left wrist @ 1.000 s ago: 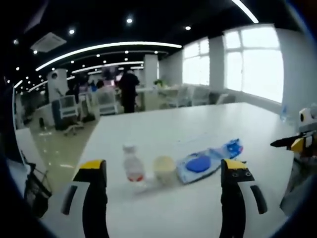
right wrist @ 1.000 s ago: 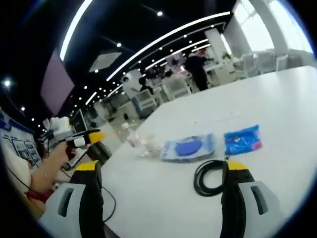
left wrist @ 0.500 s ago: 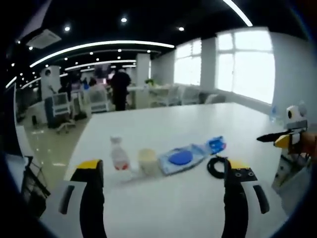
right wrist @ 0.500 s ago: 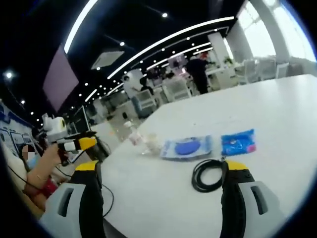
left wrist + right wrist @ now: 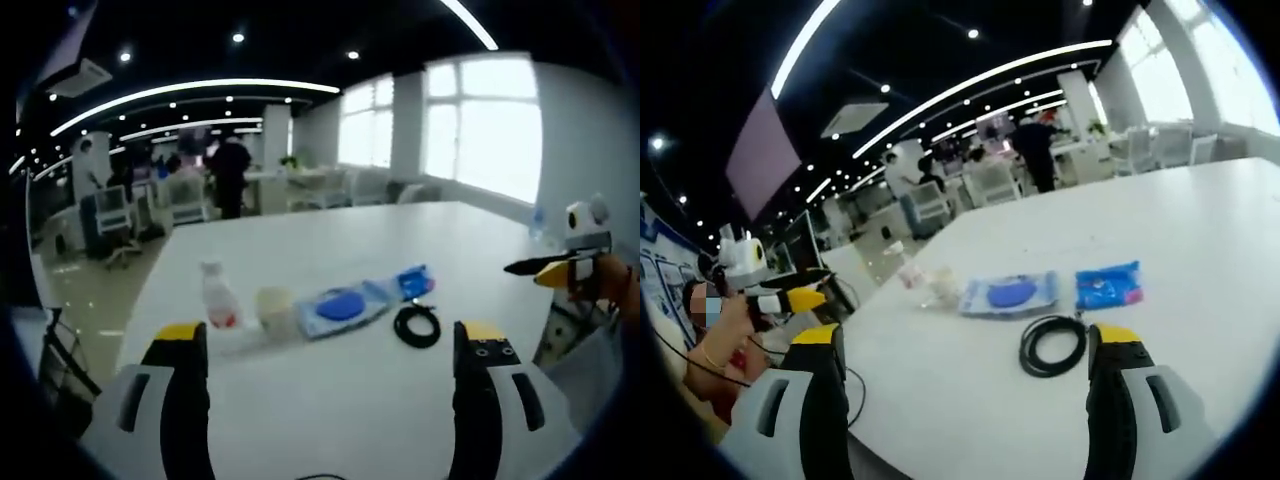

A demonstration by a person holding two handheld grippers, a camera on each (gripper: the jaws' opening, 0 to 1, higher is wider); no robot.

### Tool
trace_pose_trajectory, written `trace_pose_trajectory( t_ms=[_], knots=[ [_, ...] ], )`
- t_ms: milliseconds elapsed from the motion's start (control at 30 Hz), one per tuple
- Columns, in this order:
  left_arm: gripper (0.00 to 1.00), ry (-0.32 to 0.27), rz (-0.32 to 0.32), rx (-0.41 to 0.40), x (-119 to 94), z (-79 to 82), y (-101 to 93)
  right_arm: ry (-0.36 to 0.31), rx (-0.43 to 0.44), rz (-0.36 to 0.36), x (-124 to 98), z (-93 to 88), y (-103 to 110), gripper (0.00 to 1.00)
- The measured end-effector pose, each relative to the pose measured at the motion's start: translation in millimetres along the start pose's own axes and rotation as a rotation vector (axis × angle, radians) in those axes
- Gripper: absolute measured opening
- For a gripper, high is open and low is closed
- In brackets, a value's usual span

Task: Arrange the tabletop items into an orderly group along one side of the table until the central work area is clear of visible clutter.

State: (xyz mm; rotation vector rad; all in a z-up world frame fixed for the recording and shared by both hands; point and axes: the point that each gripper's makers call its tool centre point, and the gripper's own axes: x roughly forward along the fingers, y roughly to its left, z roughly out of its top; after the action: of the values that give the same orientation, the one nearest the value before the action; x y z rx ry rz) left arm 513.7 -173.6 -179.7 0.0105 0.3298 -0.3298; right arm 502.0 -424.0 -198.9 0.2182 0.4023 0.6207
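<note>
Clear plastic bottle (image 5: 214,295), pale cup (image 5: 273,308), blue flat pack (image 5: 338,305), small blue pouch (image 5: 412,281), black cable coil (image 5: 416,325) already lined up on white table (image 5: 330,400); little left. Left gripper (image 5: 328,345) and right gripper (image 5: 965,350) wide apart, empty.

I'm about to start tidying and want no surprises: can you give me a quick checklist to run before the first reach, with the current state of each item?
1. Left gripper free and open: ok, jaws stand wide apart with nothing between them.
2. Right gripper free and open: ok, jaws apart and empty.
3. Items within view: ok, the bottle, cup, blue-disc pack, blue packet and cable coil sit on the white table.
4. Bottle upright: ok.
5. Cable coil lying clear of the packs: ok, it lies apart, nearer the grippers.
6. Cup empty: cannot tell, too blurred.
</note>
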Motion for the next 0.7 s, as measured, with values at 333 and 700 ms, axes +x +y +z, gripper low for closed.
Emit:
trace_pose_trajectory(
  t_ms=[333, 700],
  knots=[
    [0.99, 0.013, -0.013, 0.004, -4.3, -9.0, -7.9, 0.010, -0.028, -0.033, -10.6, -6.9, -3.6, 1.00],
    [0.99, 0.035, -0.005, -0.005, -9.2, -21.1, -4.8, 0.023, -0.036, -0.065, -18.2, -13.0, -10.6, 0.99]
  ],
)
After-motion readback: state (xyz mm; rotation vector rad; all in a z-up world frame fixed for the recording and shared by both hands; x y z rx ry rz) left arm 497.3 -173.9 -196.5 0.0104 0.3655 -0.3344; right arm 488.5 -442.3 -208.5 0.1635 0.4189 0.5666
